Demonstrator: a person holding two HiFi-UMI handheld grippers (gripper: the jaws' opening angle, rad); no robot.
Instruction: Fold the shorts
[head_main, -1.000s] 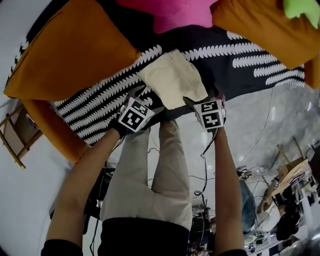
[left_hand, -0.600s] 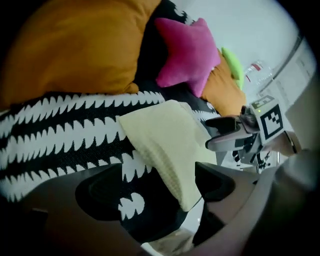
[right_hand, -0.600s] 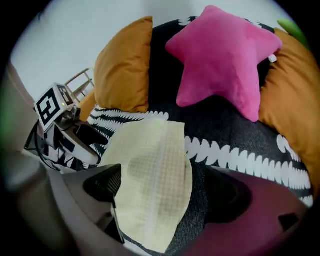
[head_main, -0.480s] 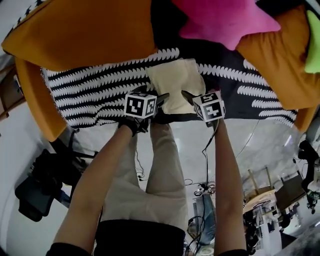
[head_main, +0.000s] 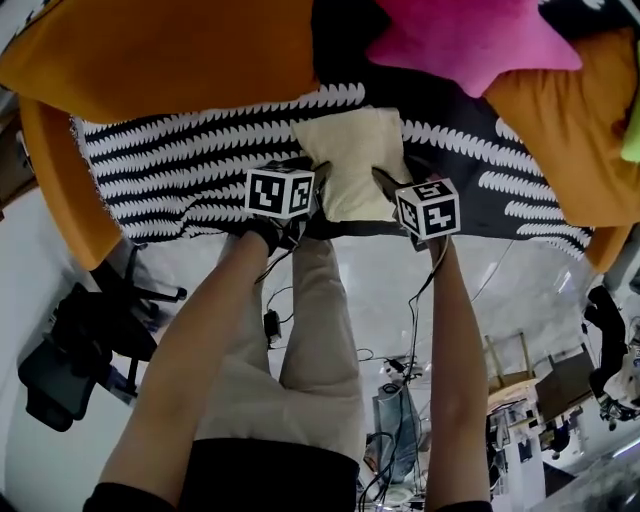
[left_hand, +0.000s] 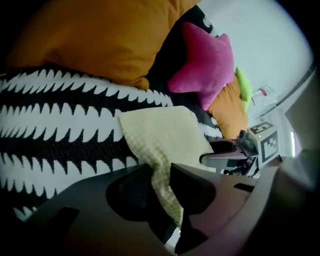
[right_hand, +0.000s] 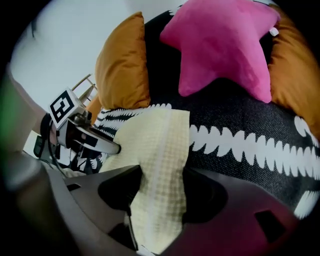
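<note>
Person: legs in beige trousers (head_main: 300, 340) fill the near foreground of the head view, and both bare forearms reach away towards the sofa.
Left hand-held gripper (head_main: 312, 178): its jaws have just been closing and now stand narrow, pinched on a bunched near corner of the shorts (head_main: 350, 160). In the left gripper view (left_hand: 160, 172) the cloth hangs down between the two pads.
Right hand-held gripper (head_main: 392, 188): its jaws have just been closing too, but stand wider than the left ones. They are clamped on a broader strip of the shorts with a seam running along it (right_hand: 162, 175).
Shorts: pale cream, waffle-textured cloth (left_hand: 160, 132) lying as a compact, roughly square shape between the two grippers. The near edge is held at both corners and the far part rests flat (right_hand: 155, 135).
Where they lie: on the patterned cover (head_main: 180, 170), black with rows of white scalloped bands, close to its near edge.
Left orange cushion (head_main: 160, 50): behind the shorts on the left, resting on the cover.
Pink star cushion (head_main: 470, 40): beyond the shorts, at the back and right of centre, well apart from them.
Right orange cushion (head_main: 570, 110): just beside the star, on the right.
</note>
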